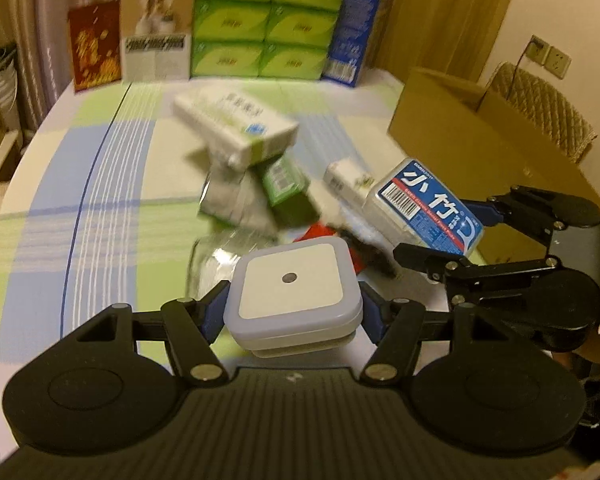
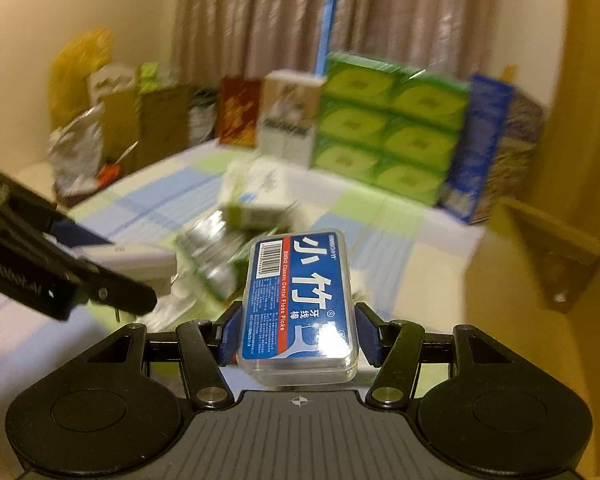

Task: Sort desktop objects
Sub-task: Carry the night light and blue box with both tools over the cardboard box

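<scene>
My left gripper [image 1: 292, 312] is shut on a square white night light [image 1: 296, 292] and holds it above the table; it also shows in the right wrist view [image 2: 140, 258]. My right gripper [image 2: 298, 330] is shut on a clear floss pick box with a blue label [image 2: 300, 300], seen at the right in the left wrist view [image 1: 428, 200]. Beyond lies a pile: a white and green carton [image 1: 236, 124], a green box [image 1: 286, 184], a silver pouch [image 1: 232, 200], a small white box [image 1: 348, 180] and a glass jar [image 1: 210, 260].
A checked cloth [image 1: 100, 184] covers the table. Along the back stand green tissue packs [image 1: 264, 20], a blue box [image 1: 352, 28], a white box [image 1: 156, 32] and a red packet [image 1: 94, 46]. An open cardboard box [image 1: 480, 128] stands at the right edge.
</scene>
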Available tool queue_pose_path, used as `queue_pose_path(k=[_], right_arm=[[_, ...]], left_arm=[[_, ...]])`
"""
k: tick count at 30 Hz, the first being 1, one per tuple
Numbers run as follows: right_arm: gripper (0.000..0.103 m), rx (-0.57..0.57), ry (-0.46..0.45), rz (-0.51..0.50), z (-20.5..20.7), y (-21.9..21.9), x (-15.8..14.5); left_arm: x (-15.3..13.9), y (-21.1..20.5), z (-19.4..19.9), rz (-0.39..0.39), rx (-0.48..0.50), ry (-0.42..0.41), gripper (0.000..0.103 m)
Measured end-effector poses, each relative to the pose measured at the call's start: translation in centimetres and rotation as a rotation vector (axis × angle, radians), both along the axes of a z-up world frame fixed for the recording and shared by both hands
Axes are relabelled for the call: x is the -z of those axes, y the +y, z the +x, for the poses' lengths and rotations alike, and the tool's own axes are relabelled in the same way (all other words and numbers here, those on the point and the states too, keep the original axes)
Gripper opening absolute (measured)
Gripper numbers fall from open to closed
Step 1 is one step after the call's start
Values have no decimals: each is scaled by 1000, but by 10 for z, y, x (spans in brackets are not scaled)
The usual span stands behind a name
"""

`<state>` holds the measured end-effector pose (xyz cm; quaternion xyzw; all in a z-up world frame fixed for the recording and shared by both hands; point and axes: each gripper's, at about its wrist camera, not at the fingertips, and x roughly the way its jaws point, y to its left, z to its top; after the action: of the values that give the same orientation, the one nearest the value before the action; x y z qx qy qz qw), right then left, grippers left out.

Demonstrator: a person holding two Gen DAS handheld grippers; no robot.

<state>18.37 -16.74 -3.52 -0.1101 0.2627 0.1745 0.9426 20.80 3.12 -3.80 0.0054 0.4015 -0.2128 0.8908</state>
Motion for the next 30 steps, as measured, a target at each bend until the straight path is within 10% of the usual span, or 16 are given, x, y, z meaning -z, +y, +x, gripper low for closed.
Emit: queue_pose_path(k=[14, 30], right_arm=[[55, 331, -57, 33, -5, -138, -88], [55, 438, 40, 95, -20, -253, -67]], left_arm=[[-66, -117, 8, -101, 163, -170, 61], [-59, -275, 29, -99, 342, -173, 61]])
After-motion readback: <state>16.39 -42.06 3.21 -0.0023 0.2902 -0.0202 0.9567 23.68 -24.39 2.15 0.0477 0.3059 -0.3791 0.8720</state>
